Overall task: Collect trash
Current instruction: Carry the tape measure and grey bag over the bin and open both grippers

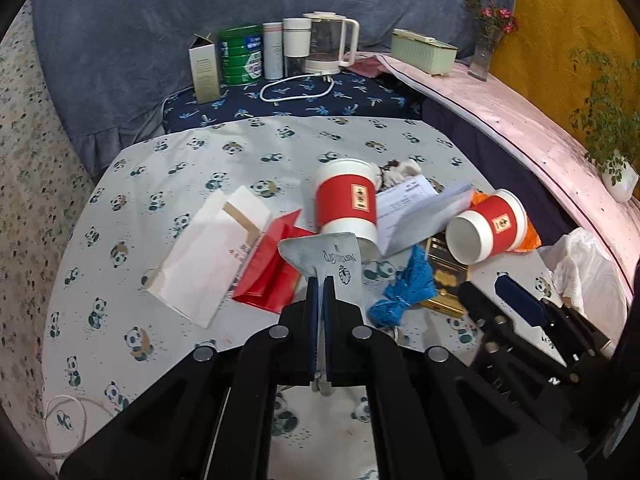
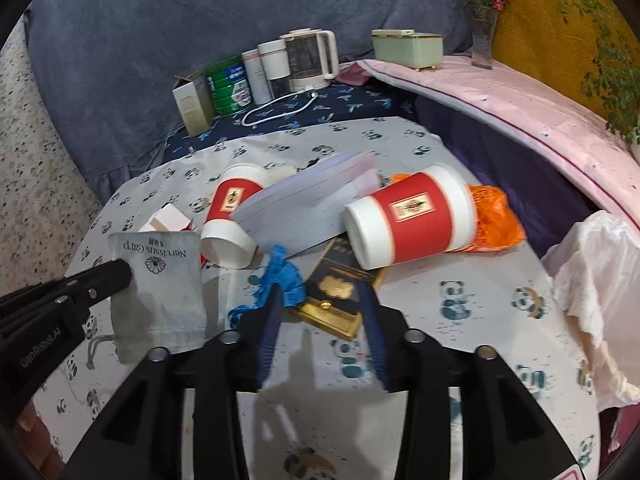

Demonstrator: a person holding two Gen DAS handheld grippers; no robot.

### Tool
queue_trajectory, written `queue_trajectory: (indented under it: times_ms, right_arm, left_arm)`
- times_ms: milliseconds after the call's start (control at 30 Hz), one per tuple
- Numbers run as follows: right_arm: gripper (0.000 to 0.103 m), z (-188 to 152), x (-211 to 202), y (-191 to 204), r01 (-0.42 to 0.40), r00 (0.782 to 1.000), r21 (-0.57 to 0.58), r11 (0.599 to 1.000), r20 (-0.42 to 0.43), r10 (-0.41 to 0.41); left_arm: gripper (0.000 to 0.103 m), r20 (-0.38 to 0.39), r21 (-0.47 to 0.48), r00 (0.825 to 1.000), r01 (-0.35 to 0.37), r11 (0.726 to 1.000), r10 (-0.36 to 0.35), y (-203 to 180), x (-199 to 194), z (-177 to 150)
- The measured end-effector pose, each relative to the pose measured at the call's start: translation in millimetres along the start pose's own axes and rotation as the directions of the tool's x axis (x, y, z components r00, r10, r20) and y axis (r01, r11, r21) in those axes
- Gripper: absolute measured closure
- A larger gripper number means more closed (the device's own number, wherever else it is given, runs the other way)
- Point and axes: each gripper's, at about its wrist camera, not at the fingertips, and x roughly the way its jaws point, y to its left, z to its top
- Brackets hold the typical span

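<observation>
My left gripper is shut on a grey cloth pouch with printed lettering and holds it just above the panda-print tablecloth. From the right wrist view the pouch hangs at the left gripper's tip. My right gripper is open, its fingers either side of a black-and-gold box, with blue netting by its left finger. Two red-and-white paper cups lie on their sides among folded papers, a white paper bag and a red packet.
Orange netting lies behind the right cup. A white plastic bag sits at the table's right edge. At the back stand a kettle, a green tin and a carton. A pink ledge carries a vase and a plant.
</observation>
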Motion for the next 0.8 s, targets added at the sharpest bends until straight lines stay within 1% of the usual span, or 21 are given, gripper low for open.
queue_trajectory:
  times_ms: [33, 100, 300, 400, 433, 533, 600, 700, 800]
  right_arm:
    - [0.054, 0, 6, 4, -0.001, 1.000, -0.004, 1.000, -0.005, 0.001]
    - [0.053, 0, 19, 12, 0.000, 1.000, -0.011, 1.000, -0.020, 0.000]
    - [0.054, -3, 55, 29, -0.001, 0.998, -0.025, 1.000, -0.070, -0.001]
    - [0.071, -5, 57, 33, 0.013, 0.998, -0.039, 0.999, -0.056, -0.015]
    - [0.075, -5, 56, 33, 0.004, 0.998, -0.032, 0.999, -0.058, -0.006]
    - [0.079, -4, 44, 29, -0.008, 0.999, -0.019, 1.000, -0.038, 0.007]
    - [0.080, -2, 30, 24, -0.017, 1.000, -0.007, 1.000, -0.011, 0.016]
    - [0.081, 2, 2, 13, -0.010, 0.999, 0.010, 1.000, 0.043, 0.010]
    - [0.081, 8, -25, -5, 0.014, 0.996, 0.034, 0.999, 0.087, -0.016]
  left_arm:
    - [0.101, 0.000, -0.003, 1.000, -0.004, 1.000, 0.004, 4, 1, 1]
    - [0.101, -0.003, -0.008, 1.000, -0.010, 1.000, 0.010, 11, 5, 2]
    - [0.101, -0.015, -0.015, 1.000, -0.013, 1.000, 0.012, 24, 16, 4]
    - [0.101, -0.019, -0.014, 1.000, -0.007, 1.000, 0.007, 24, 19, 5]
    - [0.101, -0.021, -0.014, 1.000, -0.004, 1.000, 0.004, 24, 19, 5]
    - [0.101, -0.018, -0.006, 1.000, 0.004, 1.000, -0.004, 20, 17, 5]
    - [0.101, -0.013, -0.001, 1.000, 0.012, 1.000, -0.012, 15, 14, 7]
    - [0.101, 0.003, 0.017, 0.999, 0.032, 0.999, -0.032, 0, 3, 8]
    - [0.101, 0.017, 0.043, 0.998, 0.062, 0.997, -0.062, -22, -8, 10]
